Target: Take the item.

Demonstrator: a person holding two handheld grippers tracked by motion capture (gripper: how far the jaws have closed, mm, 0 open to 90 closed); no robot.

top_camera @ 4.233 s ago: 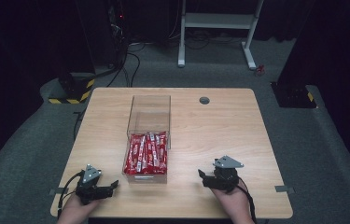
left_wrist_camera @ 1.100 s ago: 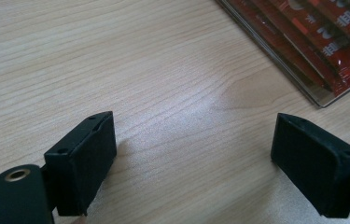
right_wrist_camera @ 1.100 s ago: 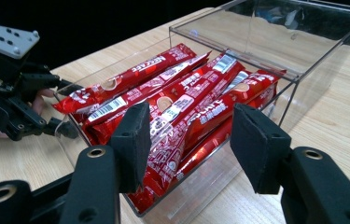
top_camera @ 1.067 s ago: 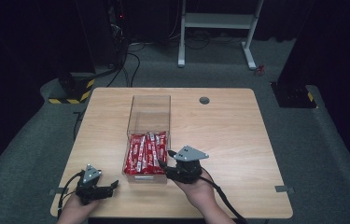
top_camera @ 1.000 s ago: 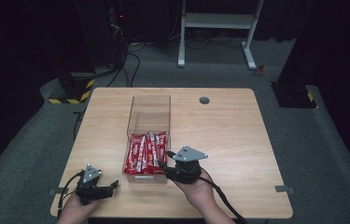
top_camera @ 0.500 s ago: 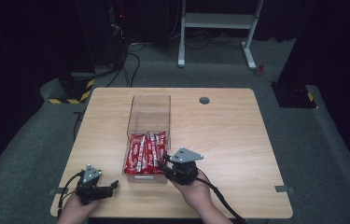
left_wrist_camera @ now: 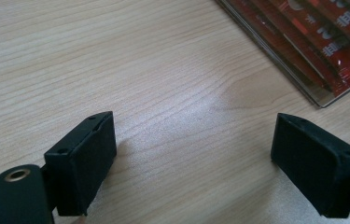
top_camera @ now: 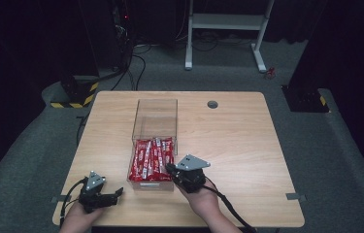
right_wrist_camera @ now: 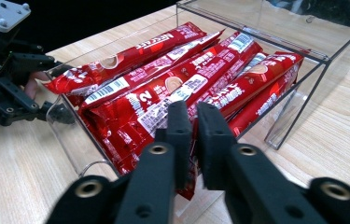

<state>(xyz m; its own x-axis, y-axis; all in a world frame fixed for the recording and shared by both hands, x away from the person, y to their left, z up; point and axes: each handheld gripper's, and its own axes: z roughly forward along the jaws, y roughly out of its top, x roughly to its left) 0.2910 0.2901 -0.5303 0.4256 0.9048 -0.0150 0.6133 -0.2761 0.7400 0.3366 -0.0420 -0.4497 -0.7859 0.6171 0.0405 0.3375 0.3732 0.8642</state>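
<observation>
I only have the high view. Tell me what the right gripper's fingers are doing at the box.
Observer: In the right gripper view, the right gripper has just been closing; its fingers now pinch a red sachet.
Operator: Say where in the box.
Observer: At the end of the clear box nearest that gripper, on a sachet from the top of the pile.
Operator: Report the left gripper.
Observer: In its own view, the left gripper has its fingers wide apart, with bare table between them.
</observation>
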